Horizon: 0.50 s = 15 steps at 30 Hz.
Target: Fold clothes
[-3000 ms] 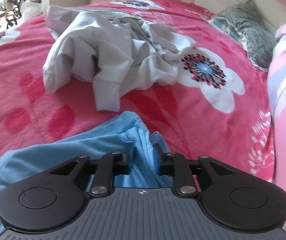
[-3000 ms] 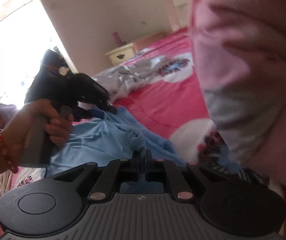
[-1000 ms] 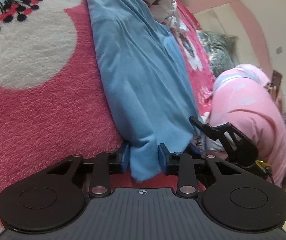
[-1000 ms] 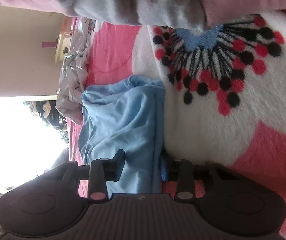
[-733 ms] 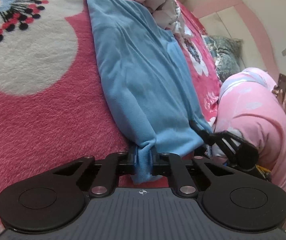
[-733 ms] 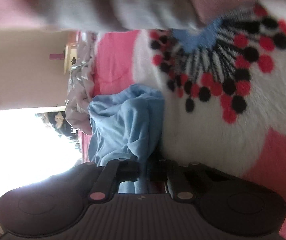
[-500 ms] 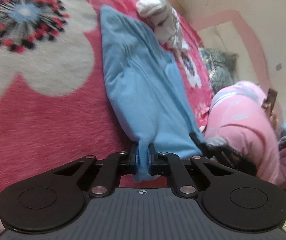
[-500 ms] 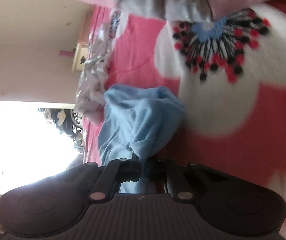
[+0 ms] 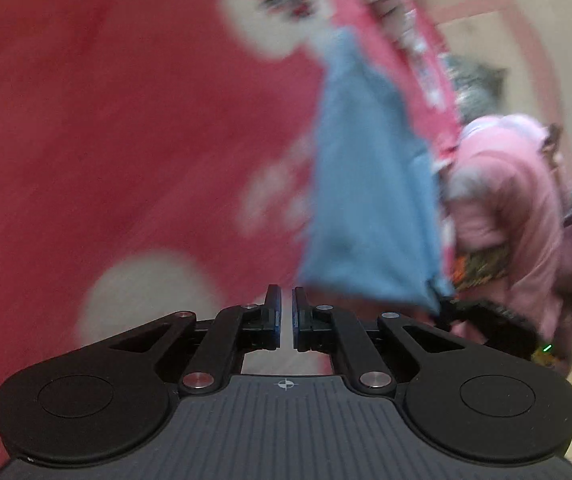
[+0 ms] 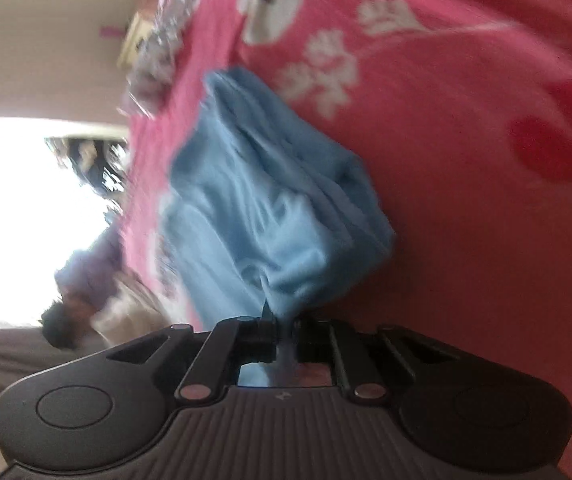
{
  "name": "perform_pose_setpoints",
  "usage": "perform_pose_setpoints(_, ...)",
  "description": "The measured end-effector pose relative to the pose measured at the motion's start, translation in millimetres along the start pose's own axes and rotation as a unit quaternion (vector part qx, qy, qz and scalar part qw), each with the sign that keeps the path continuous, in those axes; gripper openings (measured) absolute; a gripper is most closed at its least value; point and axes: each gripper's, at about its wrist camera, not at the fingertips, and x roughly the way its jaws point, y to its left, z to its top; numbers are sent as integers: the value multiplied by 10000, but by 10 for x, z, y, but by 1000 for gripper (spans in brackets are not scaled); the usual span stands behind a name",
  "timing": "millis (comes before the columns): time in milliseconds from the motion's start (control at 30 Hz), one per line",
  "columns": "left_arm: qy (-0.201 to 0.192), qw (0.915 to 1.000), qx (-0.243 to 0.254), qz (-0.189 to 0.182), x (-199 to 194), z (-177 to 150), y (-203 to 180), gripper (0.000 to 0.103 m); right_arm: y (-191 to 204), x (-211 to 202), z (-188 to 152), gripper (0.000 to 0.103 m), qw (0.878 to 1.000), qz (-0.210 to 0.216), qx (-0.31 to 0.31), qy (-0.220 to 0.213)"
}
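A: Half a second ago our left gripper (image 9: 286, 312) pinched the corner of the blue garment (image 9: 370, 184); now its jaws are nearly shut on nothing, and the cloth sits right of centre in the left view, on the bed (image 9: 125, 120).

B: So we lost or dropped that corner. And our right gripper (image 10: 285, 330)?

A: Its jaws are narrow and opening, with a blue fold between them. The garment (image 10: 269, 208) bunches just above them, mid-frame, on the red blanket (image 10: 466, 220).

B: Then the fold is likely only half carried; we probably regrasp with the left.

A: Any writing?

B: None we can read; both views are blurred.
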Motion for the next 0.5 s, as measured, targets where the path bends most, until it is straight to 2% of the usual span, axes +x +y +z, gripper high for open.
perform_pose_setpoints(67,-103,9998,-30,156,31,-81,110,4,-81,-70,22,21,9997,-151,-10,199)
perform_pose_setpoints(100,-161,9998,-61,102,16,-92,122,4,-102,-150,4,24,9994,-230,-75,257)
perform_pose_setpoints(167,-258,9997,37,-7,-15,-81,72,10,-49,-422,-22,25,9971,-471,-580,145)
perform_pose_setpoints(200,-295,9994,203,-21,-22,-60,7,18,2,-557,-18,25,9948,-530,-868,27)
perform_pose_setpoints(267,-367,9979,535,-50,-37,-19,-125,25,146,-791,17,25,9855,-604,-1557,-306)
perform_pose_setpoints(400,-443,9902,1322,-41,67,55,-430,34,373,-762,127,28,9632,-861,-2515,-404)
perform_pose_setpoints(500,-446,9842,1713,-18,236,74,-587,35,462,-578,168,28,9572,-822,-2768,-202)
